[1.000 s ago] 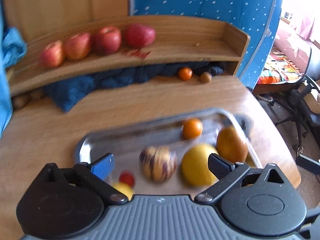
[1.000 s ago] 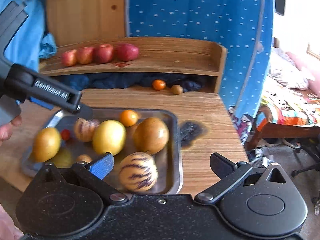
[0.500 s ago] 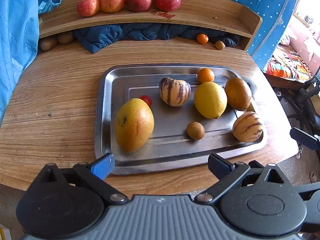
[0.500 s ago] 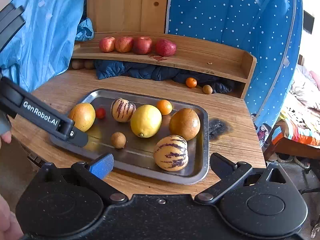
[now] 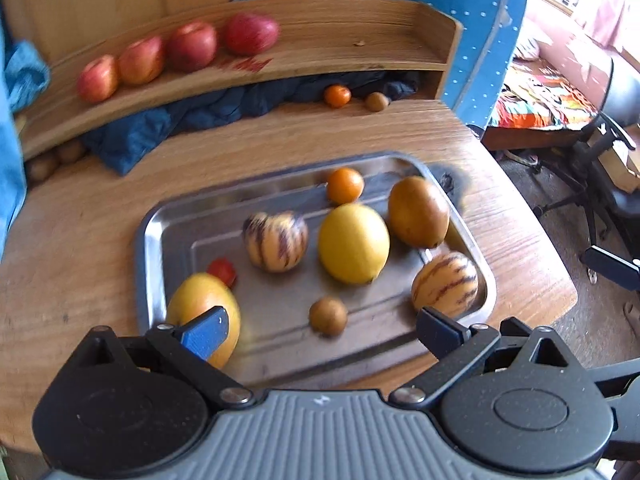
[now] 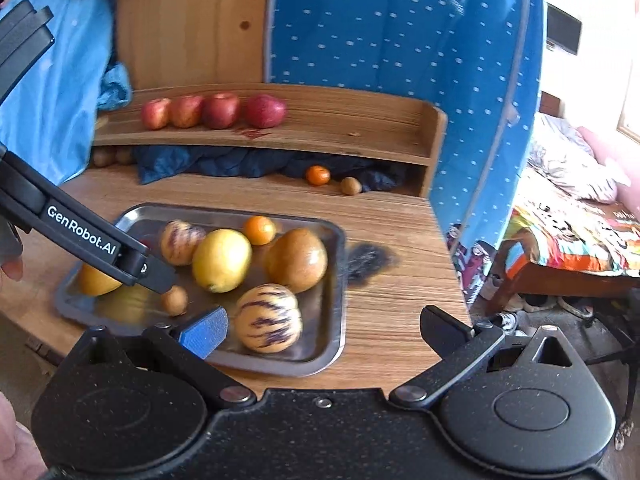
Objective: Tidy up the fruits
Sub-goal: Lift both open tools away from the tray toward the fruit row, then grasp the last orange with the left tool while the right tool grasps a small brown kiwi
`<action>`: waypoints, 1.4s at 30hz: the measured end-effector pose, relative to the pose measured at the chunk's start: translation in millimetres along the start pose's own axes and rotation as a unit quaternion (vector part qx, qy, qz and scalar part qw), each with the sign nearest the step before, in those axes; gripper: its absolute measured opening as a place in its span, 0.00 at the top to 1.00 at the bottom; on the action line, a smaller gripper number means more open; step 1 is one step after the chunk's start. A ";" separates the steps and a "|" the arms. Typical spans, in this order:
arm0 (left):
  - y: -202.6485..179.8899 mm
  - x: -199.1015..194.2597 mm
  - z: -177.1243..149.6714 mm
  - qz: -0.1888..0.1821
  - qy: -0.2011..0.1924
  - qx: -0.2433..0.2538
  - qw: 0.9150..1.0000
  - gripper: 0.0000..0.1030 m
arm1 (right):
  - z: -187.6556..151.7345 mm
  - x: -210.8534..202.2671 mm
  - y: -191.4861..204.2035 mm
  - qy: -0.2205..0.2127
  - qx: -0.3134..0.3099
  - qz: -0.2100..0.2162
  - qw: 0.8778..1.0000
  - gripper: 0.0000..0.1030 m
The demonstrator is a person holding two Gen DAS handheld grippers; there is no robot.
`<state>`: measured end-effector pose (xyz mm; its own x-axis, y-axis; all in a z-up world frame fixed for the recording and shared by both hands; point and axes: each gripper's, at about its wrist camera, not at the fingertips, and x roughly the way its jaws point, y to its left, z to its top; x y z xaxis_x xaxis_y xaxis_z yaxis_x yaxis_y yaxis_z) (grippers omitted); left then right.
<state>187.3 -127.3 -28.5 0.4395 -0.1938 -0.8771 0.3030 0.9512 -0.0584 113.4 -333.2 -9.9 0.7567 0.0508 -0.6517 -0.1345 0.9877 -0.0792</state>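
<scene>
1. My left gripper (image 5: 320, 326) hangs over the near edge of the tray (image 5: 152, 236), jaws spread wide and holding nothing. Its blue-padded finger sits in front of the mango (image 5: 200, 304) at the tray's near-left corner.
2. My right gripper (image 6: 324, 330) is also spread and empty, hovering off the tray's near-right corner, above the table (image 6: 392, 320).
3. From the right wrist I see the left tool's arm (image 6: 84, 240) reaching in from the left, its tip just above the small brown fruit (image 6: 174, 300).
4. On the tray: a cherry tomato (image 5: 222, 270) just beyond the mango, a striped melon (image 5: 276, 240) in the middle, a lemon (image 5: 354, 242) to its right, a tangerine (image 5: 345, 186) by the far rim, a brown fruit (image 5: 418, 212) at the far right, and a second striped melon (image 5: 446, 284) at the near right. The small brown fruit lies near the front, between the mango and that second melon.
5. Four apples (image 5: 192, 46) line the left half of the shelf (image 5: 360, 56) at the back.
6. Under the shelf, a dark blue cloth (image 5: 208, 116) lies bunched; another tangerine (image 5: 337, 96) and a small brown fruit (image 5: 376, 101) rest side by side on the table at its right end.
7. A dark scorch mark (image 6: 368, 258) stains the table just right of the tray.
8. The left-wrist view is a little blurred.
</scene>
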 end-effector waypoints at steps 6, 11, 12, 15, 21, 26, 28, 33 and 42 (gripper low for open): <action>-4.9 17.9 34.3 0.000 -0.003 0.007 1.000 0.01 | 14.4 23.7 -20.3 0.003 0.019 -0.020 1.000 0.01; 4.2 38.8 72.8 0.011 -0.009 -0.009 1.000 0.01 | 29.8 53.8 -32.7 0.006 0.034 -0.028 0.999 0.01; 7.1 44.2 81.6 0.012 -0.009 -0.015 1.000 0.01 | 31.8 60.0 -34.0 0.008 0.037 -0.027 0.999 0.01; 14.1 62.1 105.0 0.015 -0.005 -0.023 1.000 0.01 | 37.6 82.3 -36.1 0.020 0.042 -0.023 0.999 0.01; 21.0 97.1 142.3 0.016 0.003 -0.020 1.000 0.01 | 51.7 122.5 -40.3 0.050 0.030 -0.026 0.998 0.01; 21.6 123.0 170.2 0.010 0.010 -0.001 1.000 0.01 | 72.4 153.2 -53.2 0.058 0.034 -0.034 0.997 0.01; 20.7 131.3 180.7 0.005 0.007 0.007 1.000 0.01 | 82.2 167.6 -58.2 0.058 0.037 -0.036 0.997 0.01; 18.3 155.8 198.8 -0.003 0.008 0.012 1.000 0.01 | 99.8 195.1 -67.5 0.065 0.049 -0.044 0.996 0.01; 5.2 189.1 206.8 -0.047 -0.009 -0.015 0.999 0.01 | 100.1 217.2 -61.5 0.092 0.034 -0.047 0.994 0.01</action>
<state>446.9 -208.7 -96.1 0.4254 -0.2870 -0.8583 0.3179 0.9353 -0.1552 350.1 -368.2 -71.1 0.6332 -0.0641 -0.7713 -0.0205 0.9948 -0.0995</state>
